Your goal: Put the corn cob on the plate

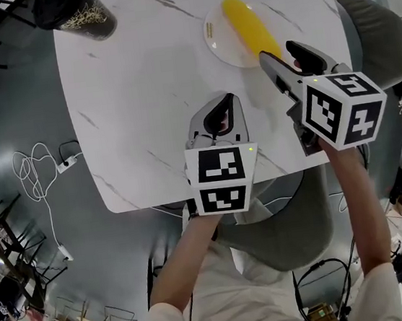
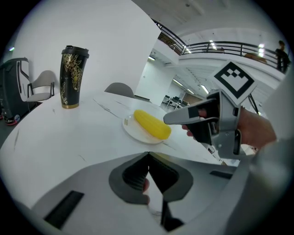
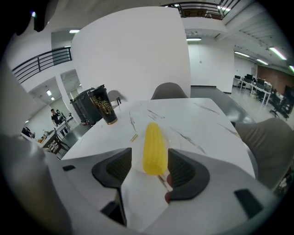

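The yellow corn cob [image 1: 250,30] lies across the white plate [image 1: 219,41] at the far right of the marble table. My right gripper [image 1: 282,53] is open just behind the cob's near end. In the right gripper view the corn cob [image 3: 154,148] rests on the plate [image 3: 171,137], its near end between the spread fingers of my right gripper [image 3: 149,170], with gaps on both sides. My left gripper [image 1: 226,102] is shut and empty above the table's front middle. From the left gripper [image 2: 148,158] view, the cob [image 2: 151,125] and plate [image 2: 133,131] lie ahead to the right.
A black tumbler with gold pattern [image 1: 81,14] stands at the table's far left corner, also in the left gripper view as a tumbler [image 2: 71,77]. Grey chairs [image 1: 374,33] sit around the table. A cable and power strip [image 1: 38,169] lie on the floor to the left.
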